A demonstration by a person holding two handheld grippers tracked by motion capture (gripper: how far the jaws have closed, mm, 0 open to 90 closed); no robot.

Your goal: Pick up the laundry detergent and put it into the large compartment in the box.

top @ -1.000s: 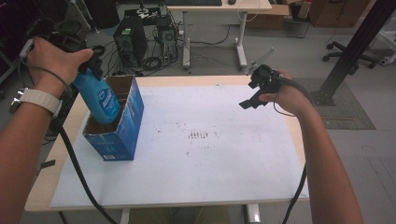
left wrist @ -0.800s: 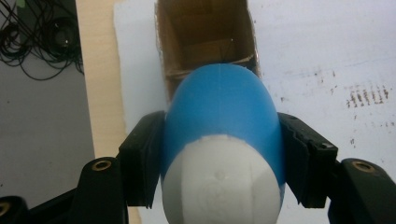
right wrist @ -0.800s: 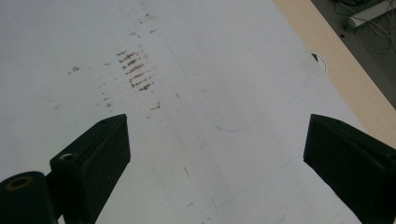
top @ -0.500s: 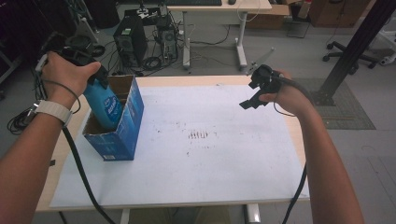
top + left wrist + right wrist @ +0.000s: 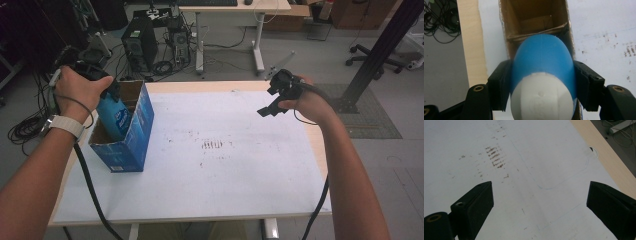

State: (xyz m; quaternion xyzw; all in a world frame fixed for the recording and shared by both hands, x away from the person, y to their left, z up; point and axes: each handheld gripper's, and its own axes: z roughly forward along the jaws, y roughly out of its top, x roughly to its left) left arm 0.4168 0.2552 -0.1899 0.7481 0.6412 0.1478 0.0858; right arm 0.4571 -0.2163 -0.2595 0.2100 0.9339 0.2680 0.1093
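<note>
A blue bottle (image 5: 114,117) with a white end (image 5: 541,98) hangs partly inside an open blue cardboard box (image 5: 131,145) at the table's left. My left gripper (image 5: 102,87) is shut on the bottle (image 5: 541,62), one black jaw on each side of it, and the box's brown inside (image 5: 534,15) lies beyond. My right gripper (image 5: 272,102) is held above the table's right side, open, with nothing between its jaws. In the right gripper view its midpoint (image 5: 540,195) looks down on bare white sheet.
A white sheet (image 5: 215,165) with brown smudges (image 5: 214,145) covers the wooden table (image 5: 317,145). Computer towers (image 5: 137,45), cables and a desk (image 5: 235,7) stand on the floor behind. A black post (image 5: 375,55) rises at the far right.
My left hand has carried the bottle down deeper into the box. The right gripper has stayed in place.
</note>
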